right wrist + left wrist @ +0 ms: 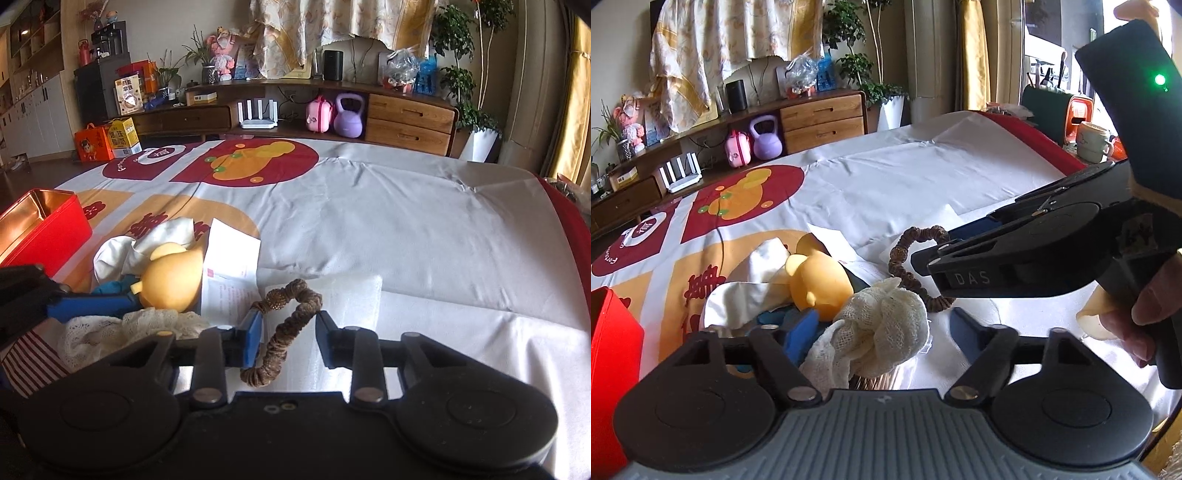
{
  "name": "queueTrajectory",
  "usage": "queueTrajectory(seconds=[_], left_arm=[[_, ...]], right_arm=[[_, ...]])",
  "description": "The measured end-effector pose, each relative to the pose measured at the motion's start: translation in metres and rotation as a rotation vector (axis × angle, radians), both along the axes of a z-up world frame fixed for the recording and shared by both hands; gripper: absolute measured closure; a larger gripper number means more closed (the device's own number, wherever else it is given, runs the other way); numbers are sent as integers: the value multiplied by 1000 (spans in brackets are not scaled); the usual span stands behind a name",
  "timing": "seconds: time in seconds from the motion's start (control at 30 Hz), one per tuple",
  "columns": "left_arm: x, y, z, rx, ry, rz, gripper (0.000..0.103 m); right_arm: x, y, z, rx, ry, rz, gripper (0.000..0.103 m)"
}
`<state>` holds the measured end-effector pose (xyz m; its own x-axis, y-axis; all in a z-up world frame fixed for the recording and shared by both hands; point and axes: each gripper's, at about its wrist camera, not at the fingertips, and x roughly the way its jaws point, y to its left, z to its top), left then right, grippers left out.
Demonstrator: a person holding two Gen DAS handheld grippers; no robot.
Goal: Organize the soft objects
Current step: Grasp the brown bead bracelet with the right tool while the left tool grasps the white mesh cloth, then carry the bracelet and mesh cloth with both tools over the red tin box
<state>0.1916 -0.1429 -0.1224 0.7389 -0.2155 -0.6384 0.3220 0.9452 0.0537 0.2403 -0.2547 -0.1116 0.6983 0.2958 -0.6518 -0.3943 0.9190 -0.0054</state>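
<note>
On the table, your right hand-held gripper straddles the brown scrunchie, jaws not yet gripping, while the left hand-held gripper hangs half-open around the gauze cloth, ready for sorting.

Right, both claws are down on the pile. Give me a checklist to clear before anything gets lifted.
1. Gauze cloth sits between the left claw fingers: ok.
2. Left claw closed on the cloth: not ok, a gap shows beside one finger.
3. Brown scrunchie sits between the right claw fingers: ok.
4. Right claw pads pressing the scrunchie: cannot tell.
5. Red tin open: ok.
6. Paper sheet clear of both claws: ok.
</note>
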Motion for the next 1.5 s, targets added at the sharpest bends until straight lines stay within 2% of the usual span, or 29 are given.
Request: queueTrajectory(seconds=[0.27, 0.5, 1.0, 1.5], left_arm=[[0, 0, -2, 6, 4, 13, 53], [-4, 5, 4, 0, -5, 27, 63], [-28, 36, 42, -81, -20, 91, 63], [-63, 102, 89, -102, -71, 223, 63]], right_arm=[[0, 0, 2, 6, -1, -19, 92], [-11, 1, 13, 33, -31, -23, 95], [-47, 12, 61, 51, -101, 7, 96], [-89, 76, 110, 56, -147, 145, 96]])
